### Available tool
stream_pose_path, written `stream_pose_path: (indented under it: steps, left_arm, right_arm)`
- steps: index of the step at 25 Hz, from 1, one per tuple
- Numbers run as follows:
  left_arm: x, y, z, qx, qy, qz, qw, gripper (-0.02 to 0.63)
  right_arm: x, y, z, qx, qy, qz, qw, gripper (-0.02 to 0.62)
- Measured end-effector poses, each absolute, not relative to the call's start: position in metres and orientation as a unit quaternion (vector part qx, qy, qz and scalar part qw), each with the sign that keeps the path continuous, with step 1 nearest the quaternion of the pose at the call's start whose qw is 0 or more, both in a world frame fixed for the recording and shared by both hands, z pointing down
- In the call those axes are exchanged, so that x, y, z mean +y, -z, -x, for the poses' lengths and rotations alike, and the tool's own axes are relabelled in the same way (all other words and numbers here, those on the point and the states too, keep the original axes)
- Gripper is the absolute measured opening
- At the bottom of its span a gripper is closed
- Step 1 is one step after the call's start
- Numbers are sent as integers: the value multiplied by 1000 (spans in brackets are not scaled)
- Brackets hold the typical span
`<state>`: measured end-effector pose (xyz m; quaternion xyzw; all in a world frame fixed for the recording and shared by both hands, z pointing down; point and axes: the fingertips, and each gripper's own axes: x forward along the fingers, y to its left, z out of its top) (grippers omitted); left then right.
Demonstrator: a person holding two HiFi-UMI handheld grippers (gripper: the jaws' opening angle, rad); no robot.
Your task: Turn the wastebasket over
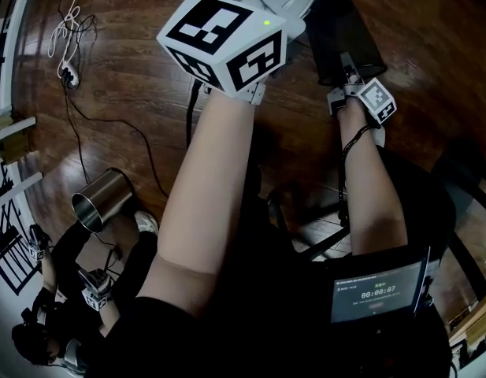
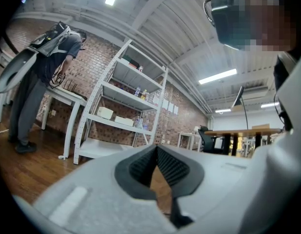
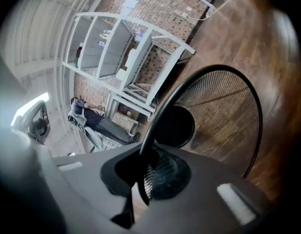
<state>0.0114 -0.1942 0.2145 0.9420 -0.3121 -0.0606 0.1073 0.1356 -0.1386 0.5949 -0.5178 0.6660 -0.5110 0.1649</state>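
Observation:
A black mesh wastebasket (image 1: 349, 30) lies tilted on the wooden floor at the upper right of the head view. My right gripper (image 1: 345, 75) is shut on its rim. In the right gripper view the thin black rim (image 3: 162, 106) runs between the jaws of the right gripper (image 3: 143, 155), and the mesh wall (image 3: 223, 116) and dark bottom spread out beyond. The basket's mouth faces the gripper. My left gripper (image 2: 156, 149) is held up and level, away from the basket, shut with nothing in it. Its marker cube (image 1: 223, 42) fills the top middle of the head view.
A shiny steel bin (image 1: 101, 199) lies on its side at the left. Another person (image 1: 77, 313) with grippers crouches at the lower left. A cable and power strip (image 1: 68, 73) lie at the upper left. A white shelf rack (image 2: 121, 111) stands by the brick wall.

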Motion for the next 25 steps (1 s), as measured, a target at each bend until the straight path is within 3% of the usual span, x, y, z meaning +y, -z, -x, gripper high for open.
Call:
stream_pose_path:
  steps: [8, 15, 25]
  left_arm:
    - [-197, -209, 2, -318, 75, -938, 112, 2]
    - [-201, -207, 8, -323, 86, -935, 118, 2]
    - [-199, -205, 15, -328, 89, -933, 119, 2]
  right_arm:
    - [-171, -579, -152, 725, 466, 506, -31, 9]
    - [-180, -583, -123, 768, 384, 458, -230, 11]
    - [-139, -600, -36, 782, 60, 152, -602, 18]
